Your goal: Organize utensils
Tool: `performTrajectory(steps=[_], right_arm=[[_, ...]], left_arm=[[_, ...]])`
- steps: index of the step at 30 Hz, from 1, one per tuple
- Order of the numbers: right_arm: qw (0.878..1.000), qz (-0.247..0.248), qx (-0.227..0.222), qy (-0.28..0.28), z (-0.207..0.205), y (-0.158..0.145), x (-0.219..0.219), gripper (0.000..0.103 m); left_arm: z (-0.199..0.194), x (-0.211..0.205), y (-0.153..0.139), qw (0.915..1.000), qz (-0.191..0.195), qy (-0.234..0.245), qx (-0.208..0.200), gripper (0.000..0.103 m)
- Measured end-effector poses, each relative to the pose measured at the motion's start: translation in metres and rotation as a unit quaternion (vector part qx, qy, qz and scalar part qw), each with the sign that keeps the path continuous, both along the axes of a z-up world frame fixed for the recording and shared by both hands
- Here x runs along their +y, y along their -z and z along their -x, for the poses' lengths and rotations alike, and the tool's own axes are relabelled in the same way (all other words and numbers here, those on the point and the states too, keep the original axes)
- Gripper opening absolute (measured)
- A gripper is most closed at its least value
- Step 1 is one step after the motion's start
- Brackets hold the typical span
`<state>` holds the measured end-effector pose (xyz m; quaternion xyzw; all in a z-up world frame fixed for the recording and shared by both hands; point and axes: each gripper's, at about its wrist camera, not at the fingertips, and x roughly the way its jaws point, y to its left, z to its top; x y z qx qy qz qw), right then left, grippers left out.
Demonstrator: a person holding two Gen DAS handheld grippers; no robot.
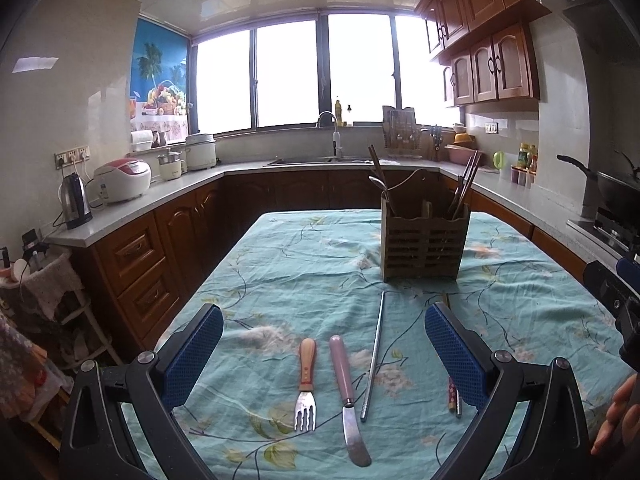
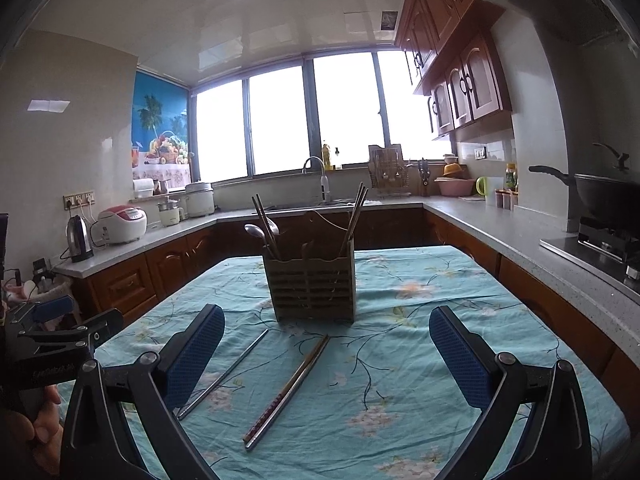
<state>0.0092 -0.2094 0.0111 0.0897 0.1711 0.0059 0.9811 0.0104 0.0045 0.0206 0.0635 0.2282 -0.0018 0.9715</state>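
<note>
Both tools are held wide open with nothing between the pads; the left gripper [image 1: 324, 344] hovers low over a fork [image 1: 307, 384], a pink-handled butter knife [image 1: 347, 400] and a single steel chopstick [image 1: 374, 356], all flat on the floral tablecloth [image 1: 304, 264], well short of the slatted utensil caddy [image 1: 424, 240]. The right gripper [image 2: 326, 344] is aimed at the chopstick pair [image 2: 286, 390] lying just beside that steel one. Everything here can be judged light and stiff, but the bare steel is probably slippery and sits flush on soft cloth, so a pinch low across the shaft is called for; the fork and knife are likely best taken by their thicker handles, where grip should be better; wrinkles in the cloth could get caught.
</note>
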Motion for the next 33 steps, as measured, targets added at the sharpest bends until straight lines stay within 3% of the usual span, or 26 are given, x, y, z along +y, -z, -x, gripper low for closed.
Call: performTrajectory(steps=[33], right_arm=[[1.000, 0.002, 0.007, -0.005, -0.0046, 0.0045, 0.0054, 0.103]], left_arm=[[0.0010, 0.0024, -0.0025, 0.9999, 0.010, 0.000, -0.007, 0.102]])
